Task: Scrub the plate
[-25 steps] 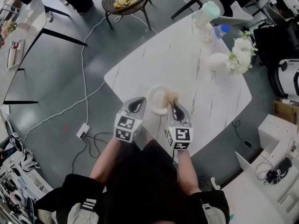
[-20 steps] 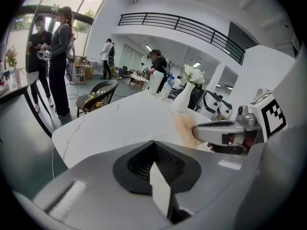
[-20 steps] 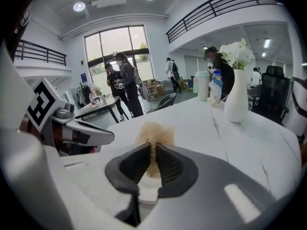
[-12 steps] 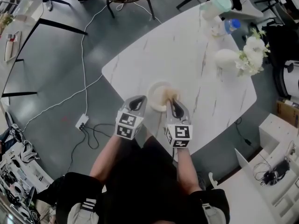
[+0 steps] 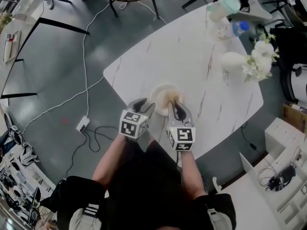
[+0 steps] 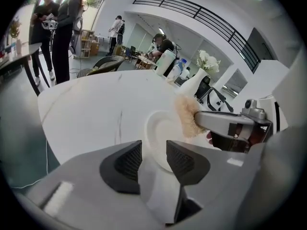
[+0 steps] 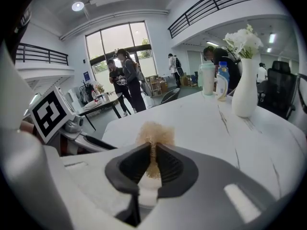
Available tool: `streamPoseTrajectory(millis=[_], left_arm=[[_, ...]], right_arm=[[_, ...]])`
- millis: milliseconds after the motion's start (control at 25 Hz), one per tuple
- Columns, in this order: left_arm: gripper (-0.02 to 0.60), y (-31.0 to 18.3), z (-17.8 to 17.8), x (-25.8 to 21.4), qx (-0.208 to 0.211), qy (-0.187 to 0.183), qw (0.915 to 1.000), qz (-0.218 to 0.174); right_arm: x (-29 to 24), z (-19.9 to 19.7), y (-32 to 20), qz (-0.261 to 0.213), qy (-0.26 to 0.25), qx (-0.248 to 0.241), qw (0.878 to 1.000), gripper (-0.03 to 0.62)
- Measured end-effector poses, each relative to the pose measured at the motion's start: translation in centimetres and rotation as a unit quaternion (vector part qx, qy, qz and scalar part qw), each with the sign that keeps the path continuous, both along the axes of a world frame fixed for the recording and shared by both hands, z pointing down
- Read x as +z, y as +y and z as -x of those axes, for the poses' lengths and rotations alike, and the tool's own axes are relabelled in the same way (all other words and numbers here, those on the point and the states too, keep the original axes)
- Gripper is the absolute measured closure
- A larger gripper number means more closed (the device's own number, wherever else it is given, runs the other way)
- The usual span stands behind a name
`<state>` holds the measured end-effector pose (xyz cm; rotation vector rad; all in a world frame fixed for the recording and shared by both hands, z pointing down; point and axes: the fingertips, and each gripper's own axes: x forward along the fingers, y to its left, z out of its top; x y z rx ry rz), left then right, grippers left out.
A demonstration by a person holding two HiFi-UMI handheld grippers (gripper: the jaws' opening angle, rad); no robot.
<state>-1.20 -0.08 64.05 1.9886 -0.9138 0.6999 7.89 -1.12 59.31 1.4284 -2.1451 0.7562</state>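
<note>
**A:** Where does the plate (image 5: 158, 97) sit?

**B:** Flat on the white marbled worktop (image 5: 192, 56), near the person's edge, with both tools right at it.

**A:** And the jaws?

**B:** The left gripper (image 6: 153, 158) has just been opening its jaws. They stand apart with the plate's near rim showing in the gap, but the pads are not pressing on it. The right gripper (image 7: 152, 150) is clamped on a tan, fluffy scrubber (image 7: 154, 134) that hangs over the plate's right side.

**A:** How will the plate handle?

**B:** It looks like a small, shallow, white dish, stiff and smooth. I'd expect it to skate on that glossy top once rubbed, and to chip if it is knocked or squeezed hard. The near rim is the sensible place to pinch, one pad above and one below, which leaves the middle free. The scrubber looks soft and squashes flat in the grip, so it should need pressure to do anything.

**A:** Any writing?

**B:** None that I can read. The marker cubes (image 5: 133, 127) carry only black-and-white square patterns, and the label on the far bottle (image 5: 238, 28) beside the vase (image 5: 233, 60) is too small.
</note>
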Motion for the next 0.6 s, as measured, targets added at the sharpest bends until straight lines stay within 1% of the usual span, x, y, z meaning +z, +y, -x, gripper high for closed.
streamPoseTrajectory(millis=[280, 400, 440, 600], left_arm=[[0.411, -0.3, -0.8, 0.9, 0.014, -0.005, 0.9999, 0.009], [0.432, -0.4, -0.6, 1.1, 0.009, -0.006, 0.9999, 0.009], [0.447, -0.4, -0.5, 1.1, 0.008, -0.008, 0.9999, 0.008], [0.483, -0.3, -0.3, 1.5, 0.013, -0.015, 0.9998, 0.009]], right_arm=[[0.8, -0.4, -0.4, 0.007, 0.001, 0.001, 1.000, 0.555], [0.9, -0.5, -0.5, 0.009, 0.000, 0.000, 1.000, 0.555], [1.0, -0.5, -0.6, 0.009, 0.000, 0.000, 1.000, 0.555], [1.1, -0.5, -0.8, 0.010, -0.001, -0.002, 1.000, 0.554]])
